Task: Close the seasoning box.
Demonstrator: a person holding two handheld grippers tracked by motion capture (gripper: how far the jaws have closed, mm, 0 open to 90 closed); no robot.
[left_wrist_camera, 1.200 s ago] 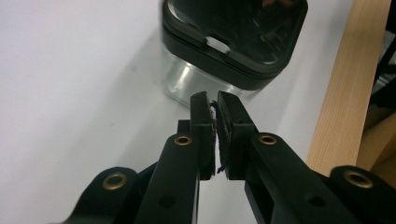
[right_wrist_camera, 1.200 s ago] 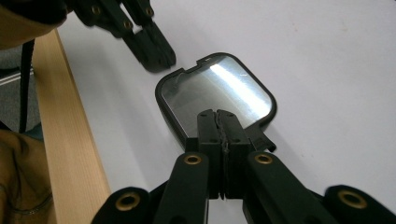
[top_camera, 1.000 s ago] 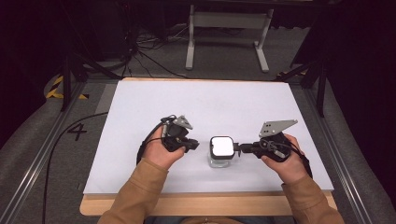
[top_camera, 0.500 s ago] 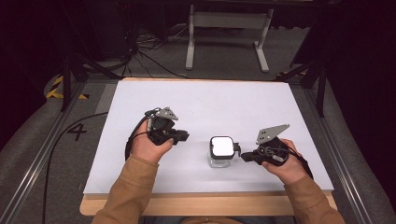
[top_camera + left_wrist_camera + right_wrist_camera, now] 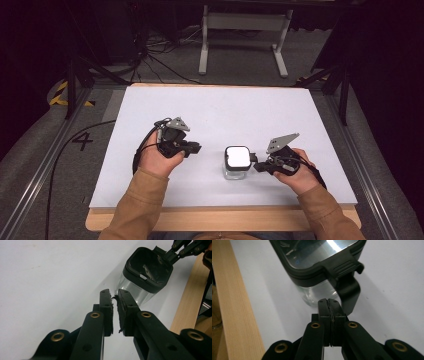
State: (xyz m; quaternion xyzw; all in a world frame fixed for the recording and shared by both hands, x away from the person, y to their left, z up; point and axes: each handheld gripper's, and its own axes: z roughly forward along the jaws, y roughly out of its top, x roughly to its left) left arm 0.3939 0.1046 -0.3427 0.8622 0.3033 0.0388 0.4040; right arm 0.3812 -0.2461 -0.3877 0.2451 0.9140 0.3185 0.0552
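Clear jar is standing between the claws: right claw closed beside its latch, left claw nearly closed, empty.

Clear square jar, black-rimmed lid, upright, near table's front edge

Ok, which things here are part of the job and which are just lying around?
In the job:
- clear jar with black-rimmed lid
- right tool, shut, tips at the lid's side latch
- left tool, nearly shut, empty

Lying about:
- white stand beyond the table
- floor cables
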